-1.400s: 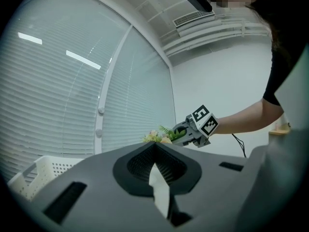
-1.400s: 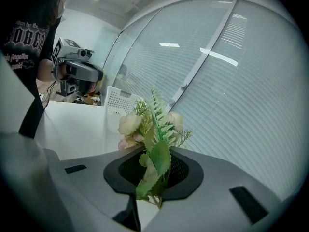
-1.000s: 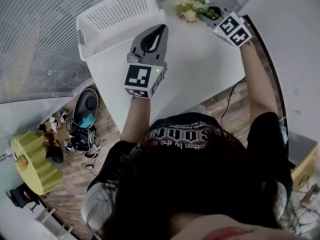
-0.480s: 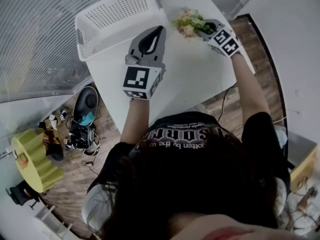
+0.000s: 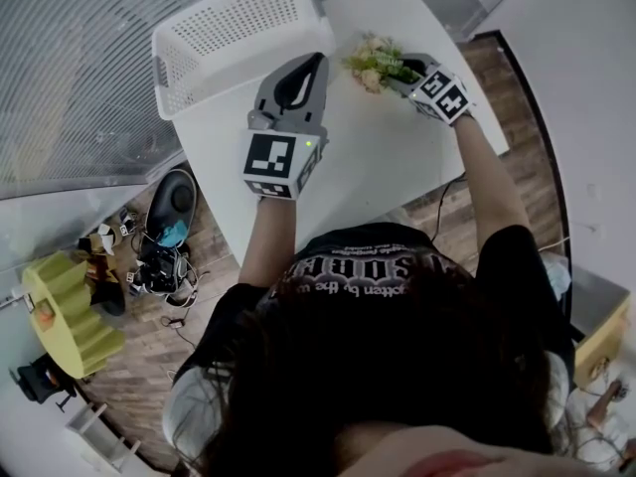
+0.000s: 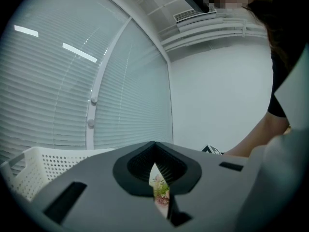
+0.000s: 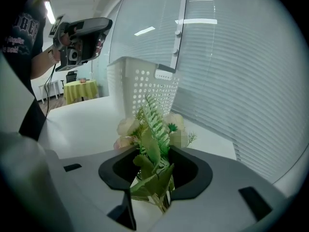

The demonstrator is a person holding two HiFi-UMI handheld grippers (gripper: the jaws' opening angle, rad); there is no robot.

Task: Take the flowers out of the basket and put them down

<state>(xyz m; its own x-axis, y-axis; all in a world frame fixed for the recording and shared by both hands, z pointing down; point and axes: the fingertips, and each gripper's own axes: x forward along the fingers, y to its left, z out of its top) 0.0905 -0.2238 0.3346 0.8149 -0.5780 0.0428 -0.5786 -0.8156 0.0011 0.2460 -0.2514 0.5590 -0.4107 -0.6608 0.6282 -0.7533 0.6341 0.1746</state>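
White table [image 5: 397,157]: bare top, carries the basket at its far left corner
Basket [image 5: 229,38]: white plastic with perforated walls, nothing visible inside; same spot as a second ago
Flowers [image 5: 374,60]: small bunch of cream and pink blooms with green fern and leaves; outside the basket, to its right, over the far part of the table; blooms point toward the basket, stems run back into the right gripper
Flowers, change: a second ago they were up at the table's far edge; now nearer the person and lower, close to the tabletop; whether they touch it cannot be made out
Right gripper [image 5: 402,68]: tilted downward toward the table; has come down and in along with the bunch
Right gripper, jaws: have just been opening; now stand apart with the stems and lower leaves between them; the right gripper view shows a strip of bare table between the stems and one jaw, and leaves lying against the other
Left gripper [image 5: 317,60]: held level above the middle of the table, near the basket's corner, pointing away from the person; hardly shifted over the second
Left gripper, jaws: drawn together, only a thin slit left, nothing in it; the flowers are glimpsed through the slit, well beyond
Spacing: grippers apart, flowers between their tips in the head view
Background: slatted blinds [image 5: 79,68] behind the table, wooden floor [image 5: 149,366] below
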